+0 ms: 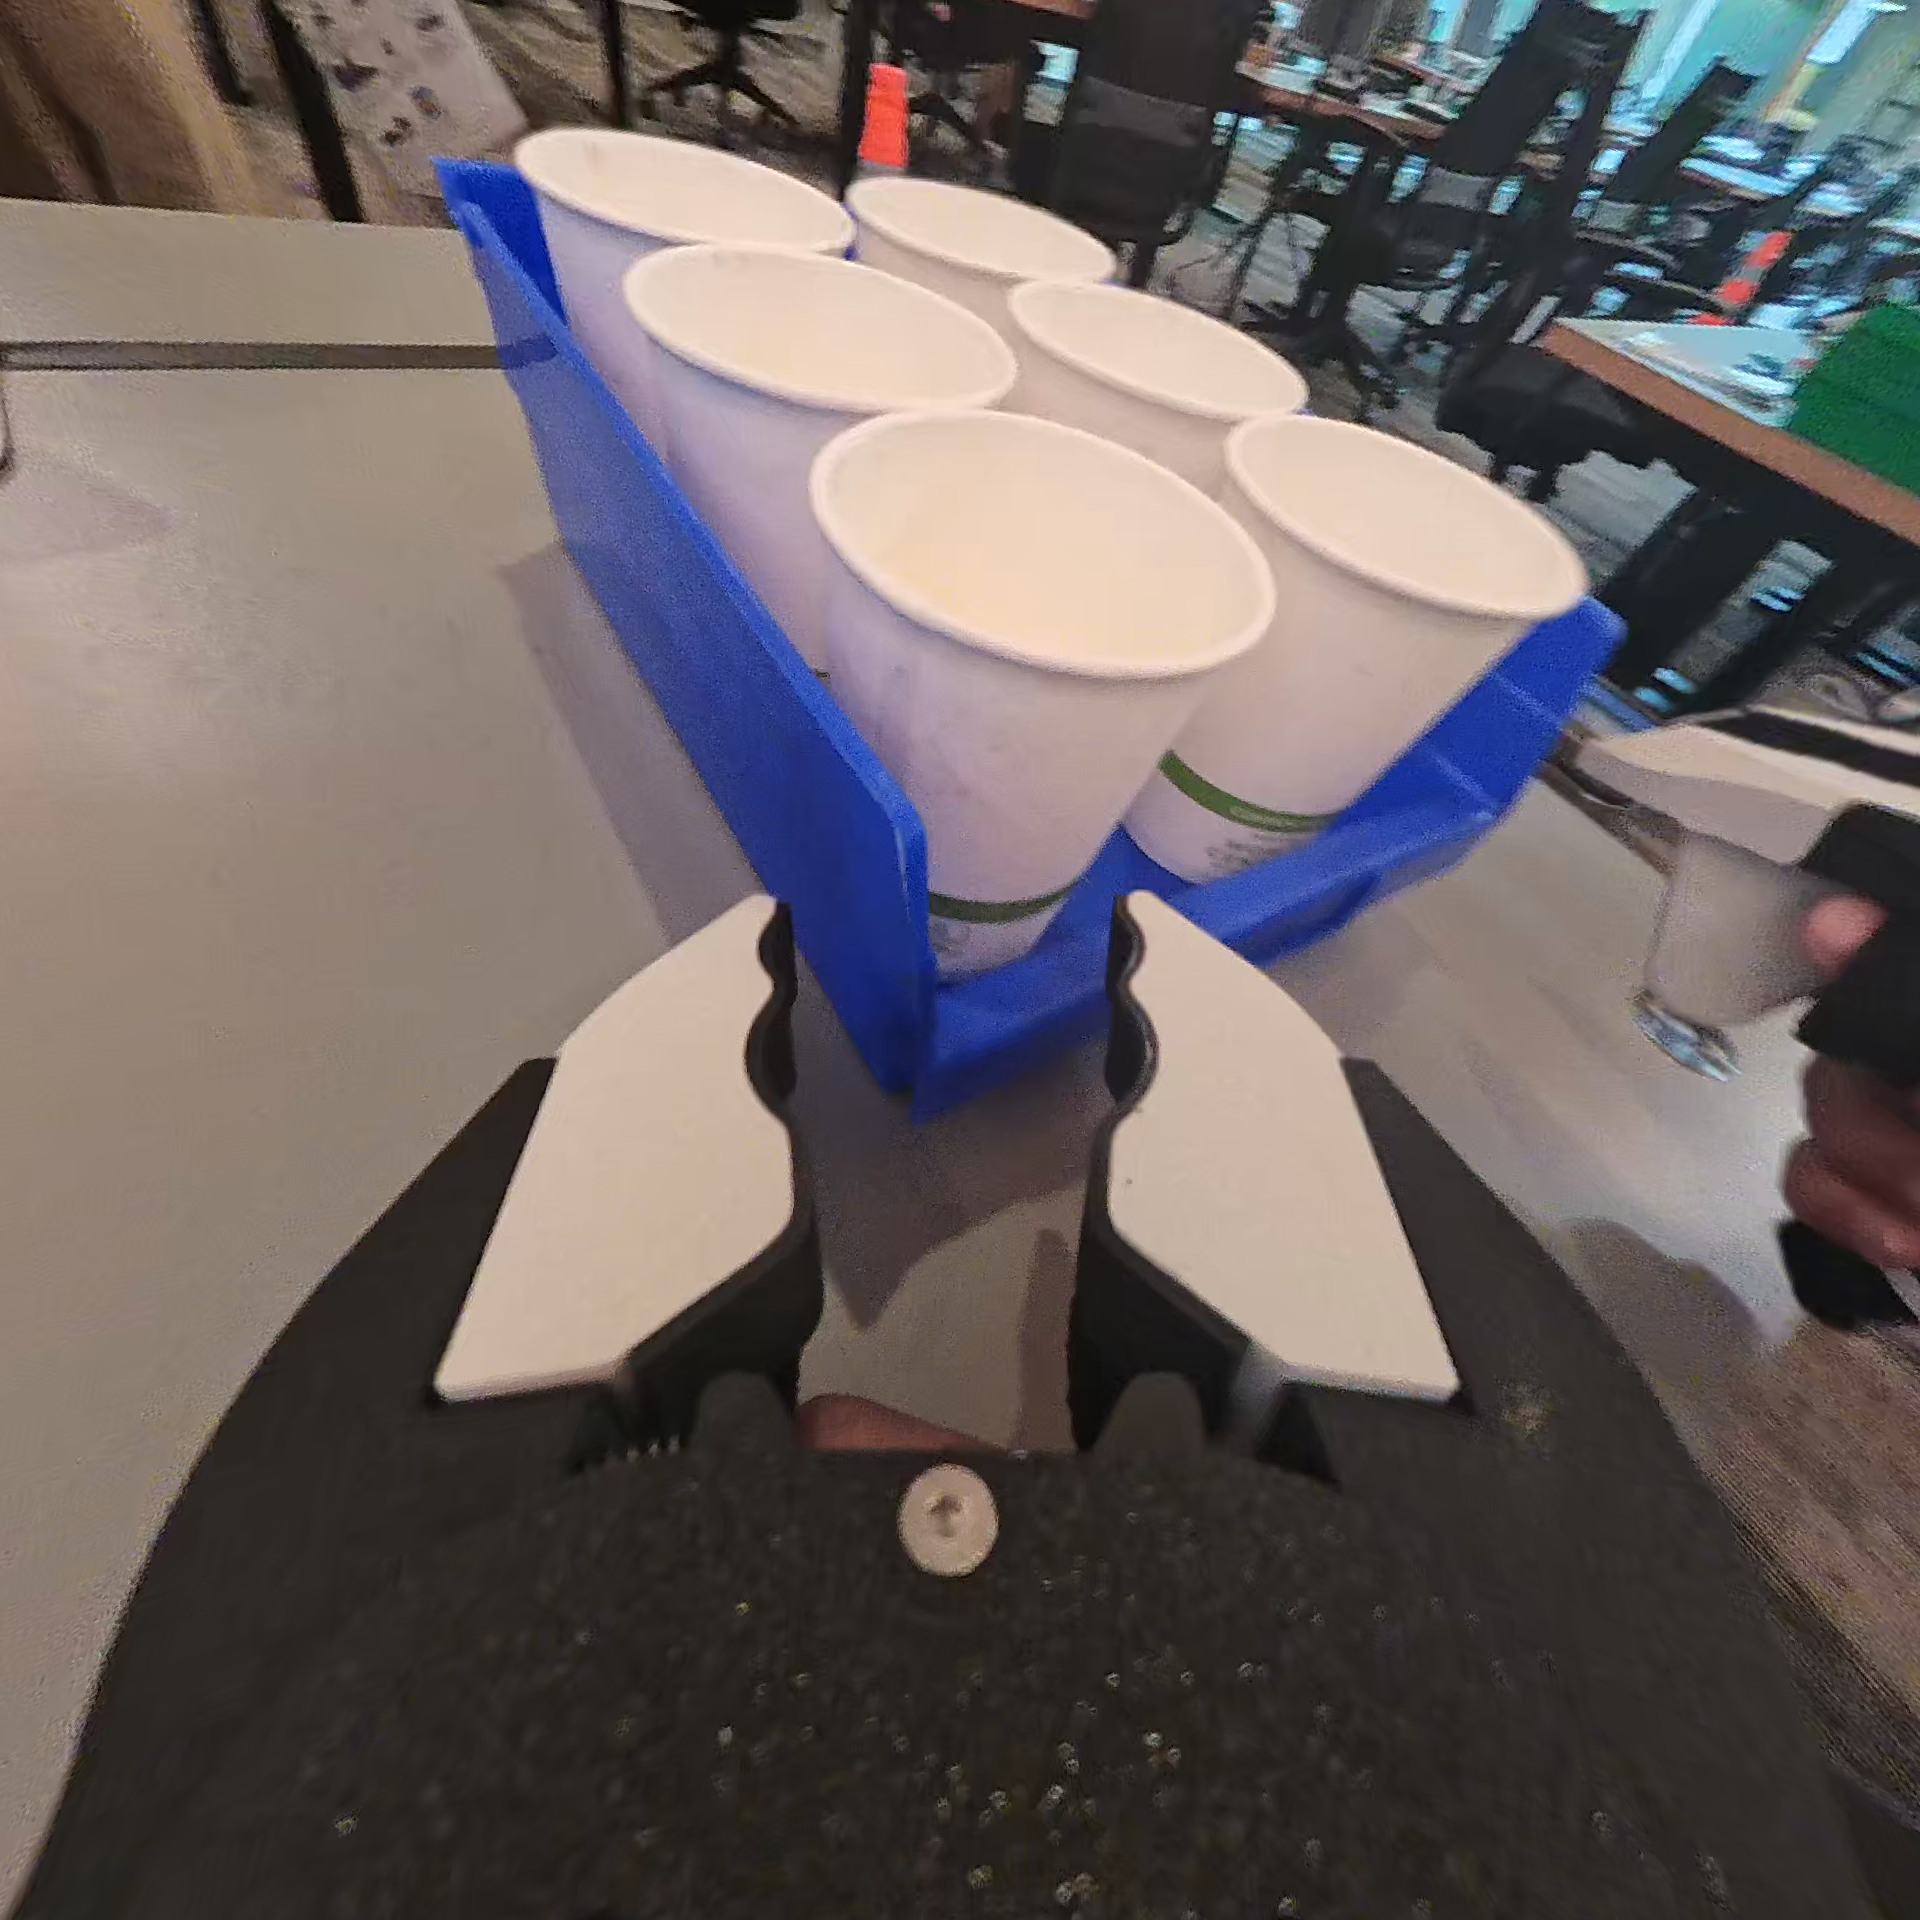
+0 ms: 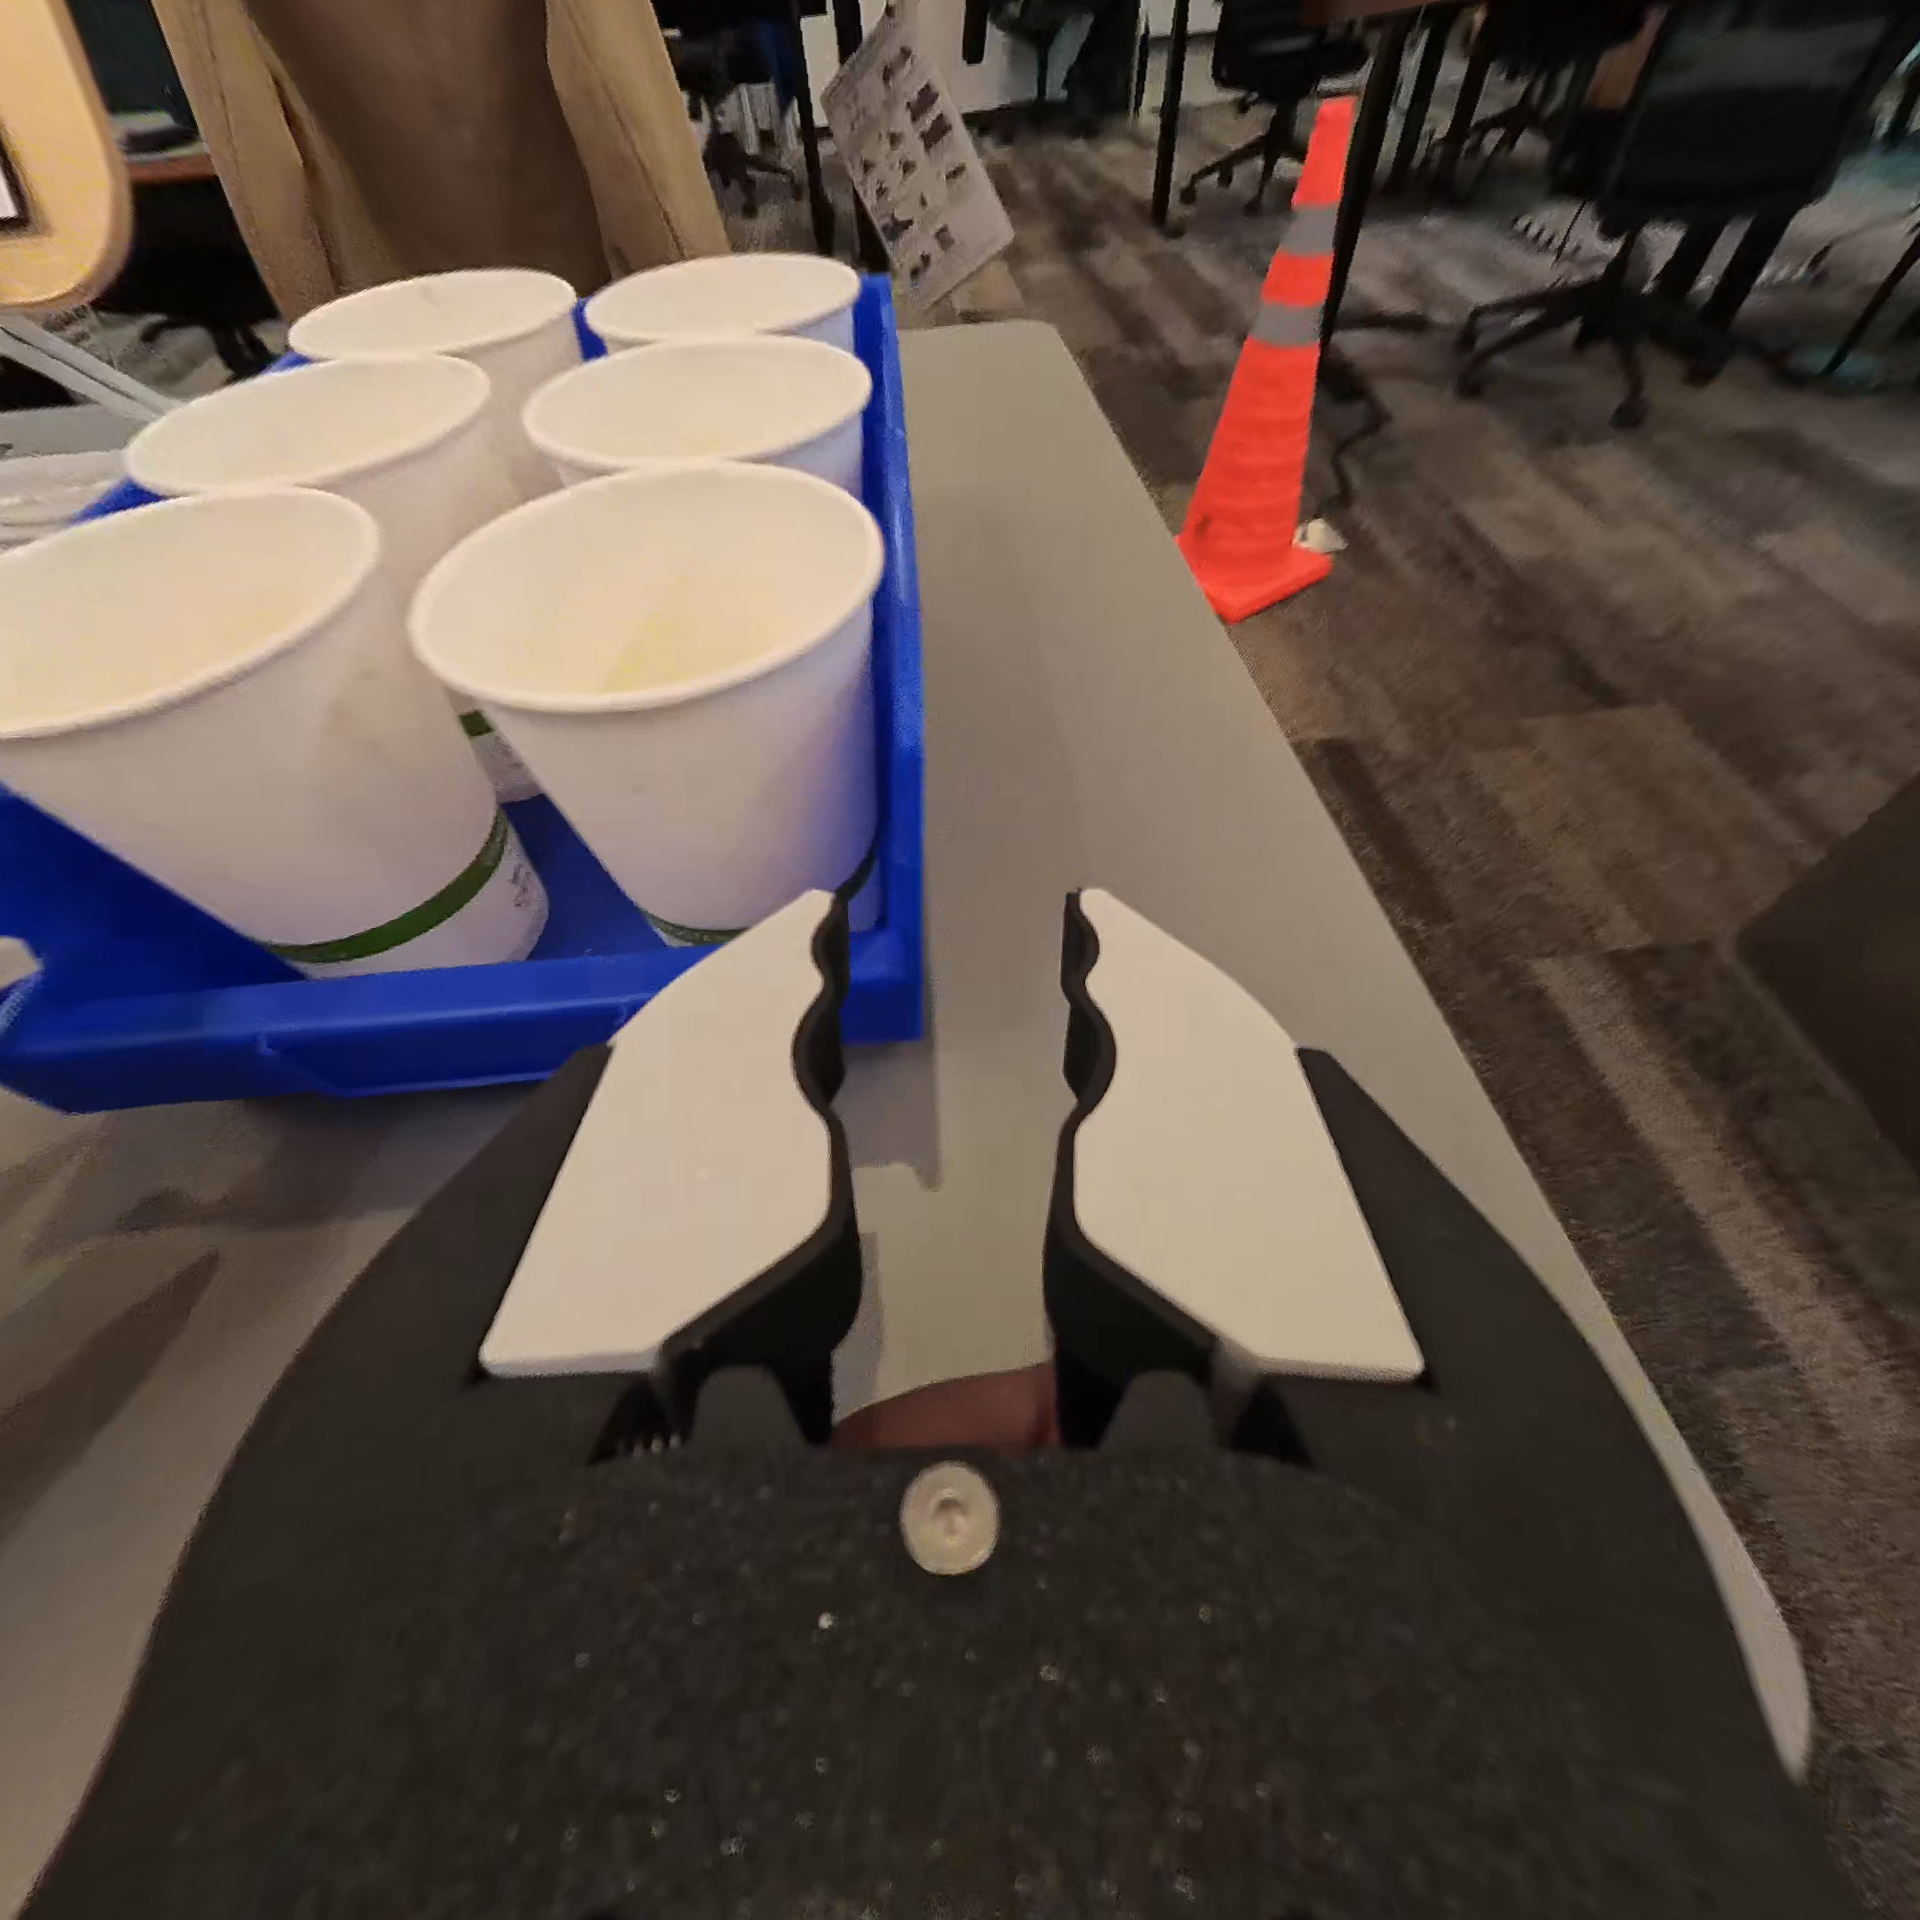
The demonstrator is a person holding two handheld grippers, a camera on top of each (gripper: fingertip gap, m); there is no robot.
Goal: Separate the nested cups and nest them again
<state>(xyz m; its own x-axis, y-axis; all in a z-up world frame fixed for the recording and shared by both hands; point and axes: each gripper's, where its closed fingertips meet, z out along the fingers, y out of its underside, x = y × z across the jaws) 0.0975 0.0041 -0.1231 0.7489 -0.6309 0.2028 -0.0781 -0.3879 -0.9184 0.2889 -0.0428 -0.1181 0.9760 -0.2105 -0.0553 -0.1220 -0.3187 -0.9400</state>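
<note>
The left hand-held gripper [image 1: 951, 920] is spread and holds nothing; its fingers sit low in the frame, straddling the near corner of a blue bin [image 1: 727, 686] on the grey desk [image 1: 260, 727]. The right hand-held gripper [image 2: 951, 914] is also spread and empty, with its left finger in front of the bin's [image 2: 416, 1023] near right corner. Six white paper cups [image 1: 1039, 540] stand apart in the bin, in two rows of three, mouths up and tilted somewhat. Each visible base carries a green band. An orange cone [image 2: 1262, 416] stands on the floor at the upper right.
</note>
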